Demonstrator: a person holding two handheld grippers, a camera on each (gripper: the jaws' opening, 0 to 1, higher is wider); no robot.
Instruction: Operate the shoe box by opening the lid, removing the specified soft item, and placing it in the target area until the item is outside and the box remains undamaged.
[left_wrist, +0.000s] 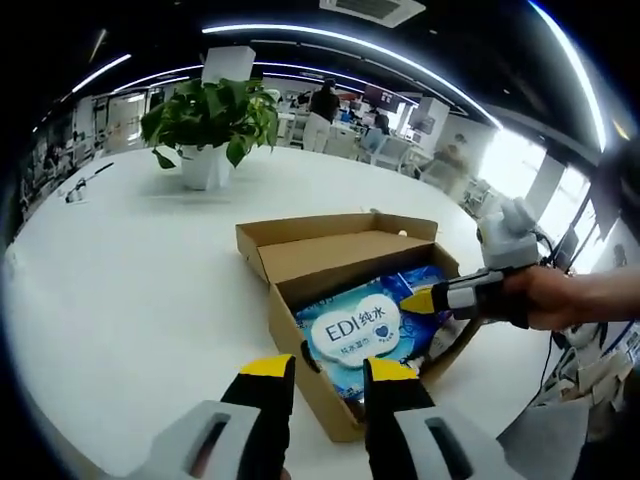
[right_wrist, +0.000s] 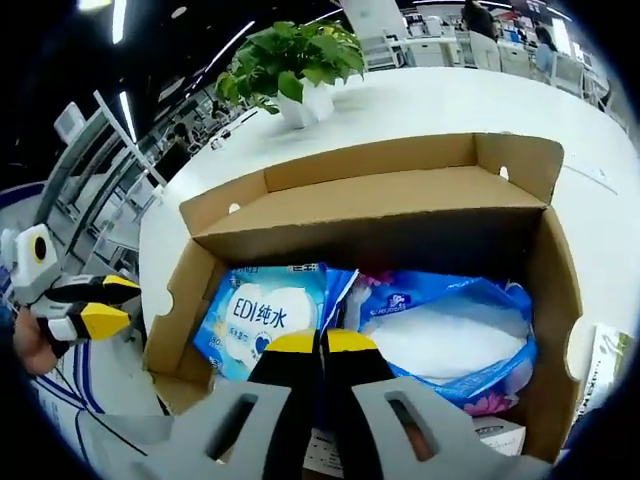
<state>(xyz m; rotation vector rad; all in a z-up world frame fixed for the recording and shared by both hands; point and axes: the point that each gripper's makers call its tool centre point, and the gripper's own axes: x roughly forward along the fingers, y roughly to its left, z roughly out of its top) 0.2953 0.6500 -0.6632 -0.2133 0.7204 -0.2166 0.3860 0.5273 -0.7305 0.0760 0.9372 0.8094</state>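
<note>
Lying open on a white worktop (left_wrist: 120, 270), a brown cardboard shoe box (left_wrist: 300, 335) shows its lid flaps folded back and two soft packs inside: a blue-and-white wipes pack (left_wrist: 355, 335) printed "EDI", and a crinkled blue plastic pack (right_wrist: 450, 335). From the left gripper (left_wrist: 328, 375), whose yellow-tipped jaws stand narrowly apart, the box sits just ahead, its long axis running away and to the right. The right gripper (right_wrist: 320, 345), jaws pressed together and empty, hovers over the box between both packs. Beyond the box stands a potted plant (left_wrist: 210, 125).
</note>
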